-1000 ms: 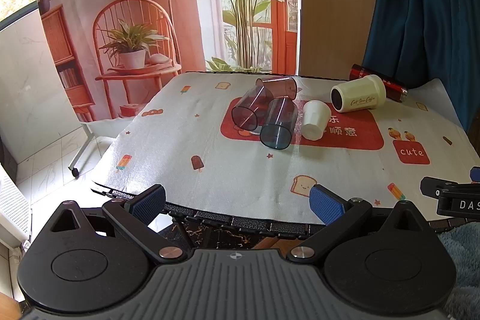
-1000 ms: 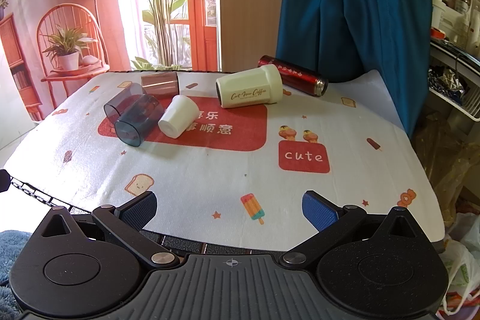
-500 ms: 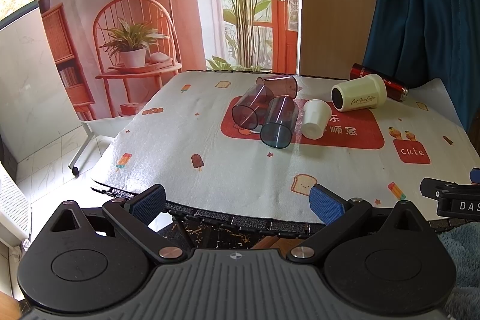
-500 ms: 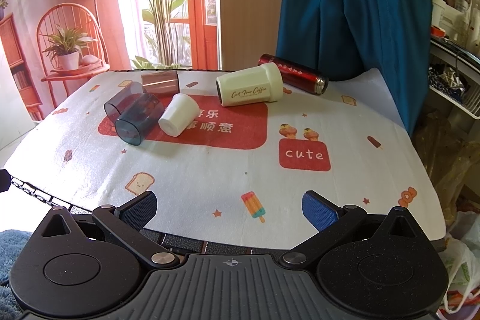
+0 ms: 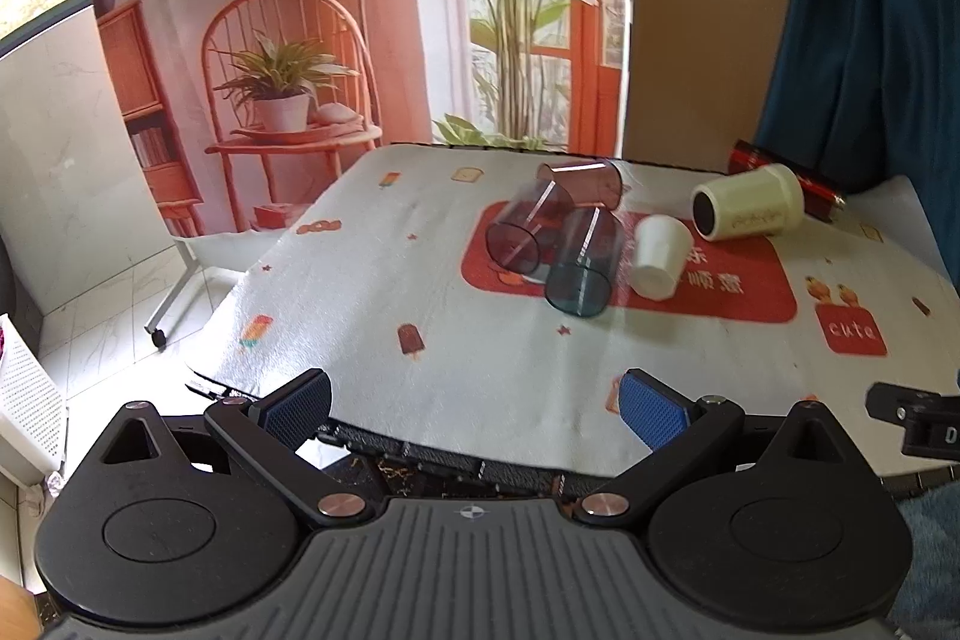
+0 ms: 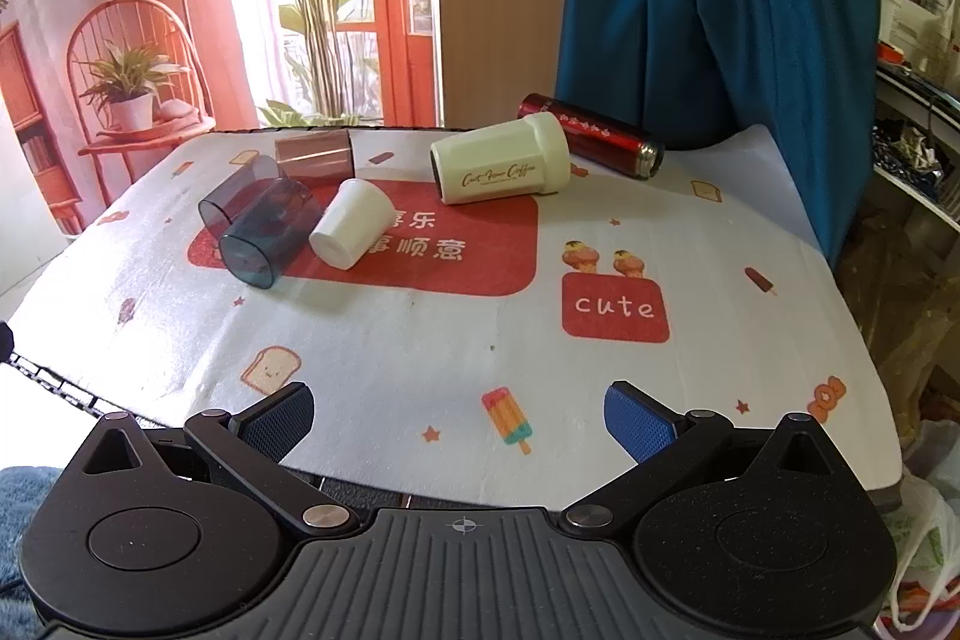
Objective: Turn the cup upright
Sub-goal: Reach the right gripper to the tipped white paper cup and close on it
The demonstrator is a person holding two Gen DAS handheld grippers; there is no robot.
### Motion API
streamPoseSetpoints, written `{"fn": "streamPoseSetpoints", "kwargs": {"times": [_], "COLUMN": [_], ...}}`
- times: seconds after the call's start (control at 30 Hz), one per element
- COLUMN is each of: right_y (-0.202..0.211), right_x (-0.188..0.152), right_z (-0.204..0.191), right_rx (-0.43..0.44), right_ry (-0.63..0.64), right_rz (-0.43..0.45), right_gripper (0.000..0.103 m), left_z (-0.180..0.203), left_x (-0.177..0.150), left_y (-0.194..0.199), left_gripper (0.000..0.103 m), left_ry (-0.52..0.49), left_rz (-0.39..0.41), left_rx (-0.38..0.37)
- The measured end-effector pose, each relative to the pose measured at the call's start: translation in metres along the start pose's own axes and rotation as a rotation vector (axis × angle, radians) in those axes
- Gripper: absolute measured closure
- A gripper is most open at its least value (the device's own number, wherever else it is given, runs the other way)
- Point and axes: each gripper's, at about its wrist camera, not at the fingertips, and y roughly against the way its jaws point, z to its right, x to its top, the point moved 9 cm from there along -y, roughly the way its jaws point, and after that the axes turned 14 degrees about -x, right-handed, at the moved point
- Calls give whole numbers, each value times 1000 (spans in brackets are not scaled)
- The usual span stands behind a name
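Both grippers, left (image 5: 474, 400) and right (image 6: 459, 415), are held wide open and empty at the near table edge. The cups lie toppled mid-table, ahead and well apart: the white cup (image 6: 350, 232) base-forward, the blue cup (image 5: 582, 262) mouth-forward. The left gripper is judged nearer to the blue cup.

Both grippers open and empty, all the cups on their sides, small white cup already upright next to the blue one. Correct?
Not quite. The small white cup is not upright: the right wrist view shows it on its side beside the blue cup, closed base toward the camera. The rest holds: left gripper and right gripper are open and empty.
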Motion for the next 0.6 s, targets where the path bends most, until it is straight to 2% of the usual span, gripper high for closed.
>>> {"fn": "streamPoseSetpoints", "kwargs": {"times": [0.27,0.4,0.47,0.6], "right_y": [-40,-77,-97,-138], "right_x": [26,44,54,75], "right_z": [-4,-19,-32,-65], "right_rx": [10,33,51,91], "right_ry": [-12,-20,-26,-35], "right_rz": [-9,-17,-22,-41], "right_gripper": [0,1,7,12], "left_z": [-20,-30,-36,-53], "left_x": [12,3,-2,-9], "left_y": [-25,-47,-58,-74], "left_gripper": [0,0,0,0], "left_ry": [30,46,51,84], "left_rz": [5,-34,-58,-88], "left_rx": [37,52,61,72]}}
